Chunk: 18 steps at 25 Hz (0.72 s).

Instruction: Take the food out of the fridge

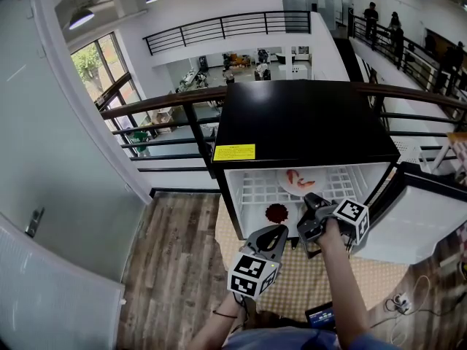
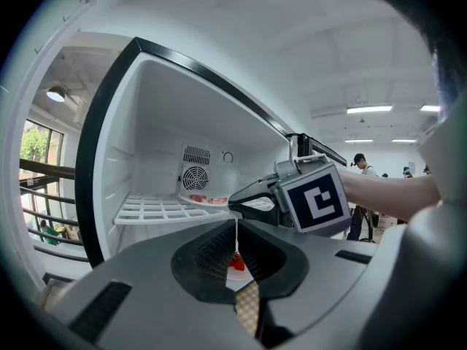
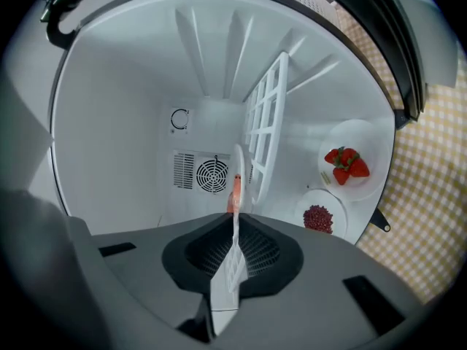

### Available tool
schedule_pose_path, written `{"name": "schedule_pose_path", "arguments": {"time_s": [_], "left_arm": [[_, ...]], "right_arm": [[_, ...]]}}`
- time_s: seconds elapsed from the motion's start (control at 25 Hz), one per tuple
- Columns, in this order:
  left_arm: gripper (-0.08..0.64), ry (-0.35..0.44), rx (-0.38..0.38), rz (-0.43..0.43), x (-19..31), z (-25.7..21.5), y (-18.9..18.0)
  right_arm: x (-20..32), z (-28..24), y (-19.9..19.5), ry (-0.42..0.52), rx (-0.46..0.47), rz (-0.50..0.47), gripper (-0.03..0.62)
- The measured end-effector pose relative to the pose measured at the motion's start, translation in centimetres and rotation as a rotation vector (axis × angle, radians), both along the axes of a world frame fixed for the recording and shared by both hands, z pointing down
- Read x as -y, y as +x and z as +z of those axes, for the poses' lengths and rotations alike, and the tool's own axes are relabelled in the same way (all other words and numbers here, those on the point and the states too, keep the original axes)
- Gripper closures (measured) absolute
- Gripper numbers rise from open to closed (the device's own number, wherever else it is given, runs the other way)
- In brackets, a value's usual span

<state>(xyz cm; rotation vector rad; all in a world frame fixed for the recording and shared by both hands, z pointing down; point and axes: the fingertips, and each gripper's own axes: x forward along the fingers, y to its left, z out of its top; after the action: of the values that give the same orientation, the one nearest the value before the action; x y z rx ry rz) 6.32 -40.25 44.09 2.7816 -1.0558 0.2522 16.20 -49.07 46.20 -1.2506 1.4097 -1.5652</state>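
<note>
A small black fridge (image 1: 306, 122) stands open. On its wire shelf (image 1: 255, 189) lies a white plate of shrimp (image 1: 295, 180). My right gripper (image 1: 310, 197) reaches inside, rolled on its side, and is shut on that plate's near rim. In the right gripper view the plate of shrimp (image 3: 237, 173) shows edge-on and runs into the slit of the right gripper (image 3: 235, 221). On the fridge floor sit a plate of strawberries (image 3: 349, 165) and a plate of dark red beans (image 3: 319, 217). My left gripper (image 1: 281, 230) hangs shut and empty before the opening.
The fridge door (image 1: 423, 224) stands open to the right. A yellow checked mat (image 1: 314, 283) lies under the fridge on a wood floor (image 1: 171, 246). A black railing (image 1: 168, 122) runs behind. People stand far off on a walkway (image 1: 379, 20).
</note>
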Motion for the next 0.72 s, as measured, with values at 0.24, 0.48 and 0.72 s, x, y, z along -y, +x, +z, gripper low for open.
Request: {"name": "schedule_pose_path", "arguments": {"time_s": [0.24,0.48,0.72], "left_arm": [[0.543,0.006,0.0,0.004,-0.3,-0.2,0.0],[0.541,0.01,0.0,0.008,-0.4,-0.3,0.0],[0.543,0.0,-0.001,-0.004,-0.4,0.1,0.1]], "right_arm": [[-0.1,-0.5,-0.1,-0.014,0.1,0.018,0.517],[0.1,-0.6,-1.2,-0.039,0.171,0.009,0.491],[0.6,1.0,-2.7,-0.135,0.337,0.009,0.543]]}}
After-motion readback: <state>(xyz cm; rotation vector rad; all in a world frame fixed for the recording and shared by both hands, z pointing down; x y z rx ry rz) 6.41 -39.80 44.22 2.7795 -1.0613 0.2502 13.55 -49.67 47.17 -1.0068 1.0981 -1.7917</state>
